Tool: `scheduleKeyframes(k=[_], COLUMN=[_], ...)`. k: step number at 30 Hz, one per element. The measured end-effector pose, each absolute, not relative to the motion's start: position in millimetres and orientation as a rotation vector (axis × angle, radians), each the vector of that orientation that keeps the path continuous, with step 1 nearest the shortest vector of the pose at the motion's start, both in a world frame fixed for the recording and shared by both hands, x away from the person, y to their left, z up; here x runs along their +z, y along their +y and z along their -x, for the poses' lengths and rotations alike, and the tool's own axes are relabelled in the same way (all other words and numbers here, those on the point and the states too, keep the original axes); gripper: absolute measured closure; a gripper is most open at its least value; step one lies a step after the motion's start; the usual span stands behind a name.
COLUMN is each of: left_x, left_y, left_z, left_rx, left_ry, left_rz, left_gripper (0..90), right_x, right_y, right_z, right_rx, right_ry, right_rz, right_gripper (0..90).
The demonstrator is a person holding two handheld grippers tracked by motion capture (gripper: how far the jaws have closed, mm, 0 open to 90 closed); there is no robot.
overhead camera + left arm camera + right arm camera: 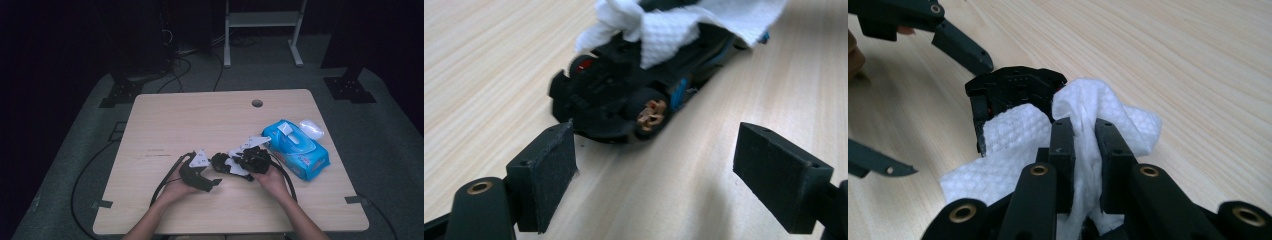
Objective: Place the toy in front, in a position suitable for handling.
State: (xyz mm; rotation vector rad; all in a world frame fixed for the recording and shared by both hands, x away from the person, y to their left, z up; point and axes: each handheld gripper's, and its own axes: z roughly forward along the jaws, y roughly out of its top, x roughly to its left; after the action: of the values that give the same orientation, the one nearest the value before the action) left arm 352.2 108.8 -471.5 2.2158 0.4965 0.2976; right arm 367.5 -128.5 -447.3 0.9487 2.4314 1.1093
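Wiping a toy car on the counter.

Right tool (1083,165) clamped on a white wipe (1013,145), draped over the black car (1013,90) near the counter (200,115) middle; left tool (654,170) open, jaws wide apart, just short of the car's rear, gripping nothing.

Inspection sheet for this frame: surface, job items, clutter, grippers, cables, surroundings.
Surface: light wooden table, round hole near far edge.
Job's things: black toy car; white wipe draped on it.
Clutter: blue wipes pack, clear cap beside it.
Grippers: left gripper open, facing the car; right gripper shut on the wipe.
Cables: black cable trailing off the near edge.
Surroundings: dark room, white frame, grey floor.
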Motion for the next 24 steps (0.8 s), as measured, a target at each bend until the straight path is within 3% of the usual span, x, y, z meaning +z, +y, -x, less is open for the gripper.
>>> scheduleKeyframes(k=[8, 14, 24], left_x=[-463.5, -462.1, -469.6], left_y=[109.3, 99.6, 94.3], left_z=[-374.3, -388.7, -383.2], left_rx=[0.298, 0.207, 0.157], left_ry=[0.536, 0.489, 0.45], left_rz=[-2.193, -2.211, -2.296], left_gripper=[10.3, 7.1, 8.3], right_x=[-449.2, -451.5, -453.6], right_y=[-132.3, -133.1, -135.6], right_z=[-364.4, -367.7, -371.5], right_rx=[1.162, 1.221, 1.244], right_ry=[2.478, 2.501, 2.499], right_rz=[-0.832, -0.789, -0.792], right_gripper=[79.3, 79.2, 78.5])
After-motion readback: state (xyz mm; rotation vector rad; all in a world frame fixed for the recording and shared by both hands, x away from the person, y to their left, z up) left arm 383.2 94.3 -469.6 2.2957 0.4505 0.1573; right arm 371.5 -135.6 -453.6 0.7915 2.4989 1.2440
